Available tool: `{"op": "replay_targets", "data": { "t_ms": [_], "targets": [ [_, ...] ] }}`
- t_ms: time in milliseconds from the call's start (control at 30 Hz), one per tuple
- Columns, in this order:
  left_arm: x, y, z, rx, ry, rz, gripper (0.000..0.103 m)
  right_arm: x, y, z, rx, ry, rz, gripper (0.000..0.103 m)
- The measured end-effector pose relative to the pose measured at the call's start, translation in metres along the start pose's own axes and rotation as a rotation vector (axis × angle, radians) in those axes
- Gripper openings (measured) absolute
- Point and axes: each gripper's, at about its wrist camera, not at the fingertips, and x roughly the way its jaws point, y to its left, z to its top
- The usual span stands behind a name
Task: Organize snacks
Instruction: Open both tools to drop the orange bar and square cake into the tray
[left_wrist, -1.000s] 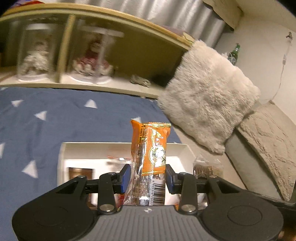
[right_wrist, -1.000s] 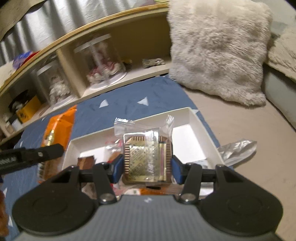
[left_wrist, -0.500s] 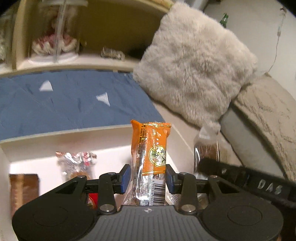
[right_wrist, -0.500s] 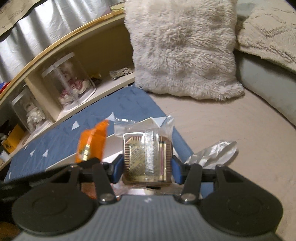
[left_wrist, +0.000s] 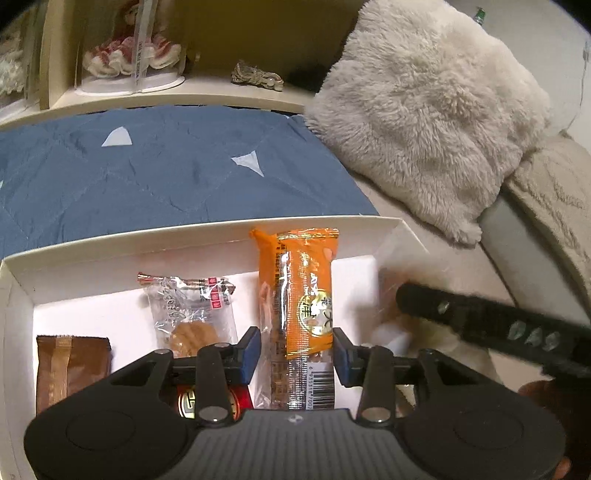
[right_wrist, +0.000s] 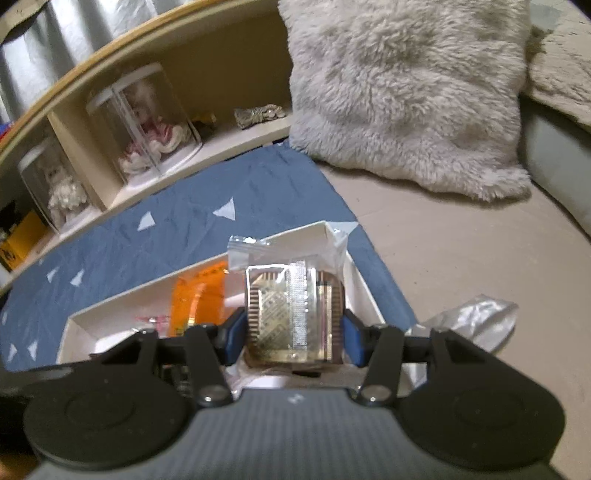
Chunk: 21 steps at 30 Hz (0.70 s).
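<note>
Snacks are being set down into the white box (left_wrist: 207, 236), which lies on a blue bedspread (left_wrist: 166, 173) printed with pale triangles.

Nearest, the left tongs (left_wrist: 296, 349) carry a long orange packet (left_wrist: 299, 295), glossy and crinkled, standing upright over the box floor; their jaws are opening, with the blue pads barely touching the film. The right tongs (right_wrist: 291, 334) carry a squarish clear-wrapped wafer (right_wrist: 291, 314) with a gold ribbed pattern over the box's right end, and their jaws are opening too.

The step in hand is judged to be release. A clean letting-go and a straight withdrawal are called for next, so that the slippery film is not dragged out.

A clear-bagged biscuit (left_wrist: 192, 314) and a matt brown sachet (left_wrist: 72, 363) are already lying flat inside. Beyond, a shaggy cream cushion (left_wrist: 424, 103) is propped near a wooden shelf (left_wrist: 177, 90).
</note>
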Motion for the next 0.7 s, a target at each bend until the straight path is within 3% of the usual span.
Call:
{"op": "replay_targets", "data": {
  "t_ms": [133, 233, 300, 367, 467, 700],
  "targets": [
    [0.003, -0.008, -0.006, 0.055, 0.022, 0.015, 0.045, -0.006, -0.004, 0.002, 0.039, -0.025, 0.014, 0.076],
    [0.002, -0.016, -0.011, 0.128, 0.050, 0.027, 0.043, -0.015, -0.009, 0.004, 0.044, -0.028, 0.018, 0.076],
    [0.001, -0.019, -0.014, 0.146, 0.047, 0.048, 0.043, -0.016, -0.014, 0.004, 0.054, -0.010, 0.007, 0.074],
    [0.000, -0.018, -0.013, 0.140, 0.040, 0.060, 0.044, -0.015, -0.016, 0.002, 0.056, 0.014, -0.005, 0.064],
    [-0.002, -0.020, -0.011, 0.144, 0.032, 0.068, 0.047, -0.013, -0.017, 0.000, 0.048, 0.052, -0.033, 0.057],
    [-0.013, -0.022, -0.005, 0.130, 0.010, 0.056, 0.056, -0.014, -0.011, -0.005, 0.000, 0.070, -0.047, 0.057]
  ]
}}
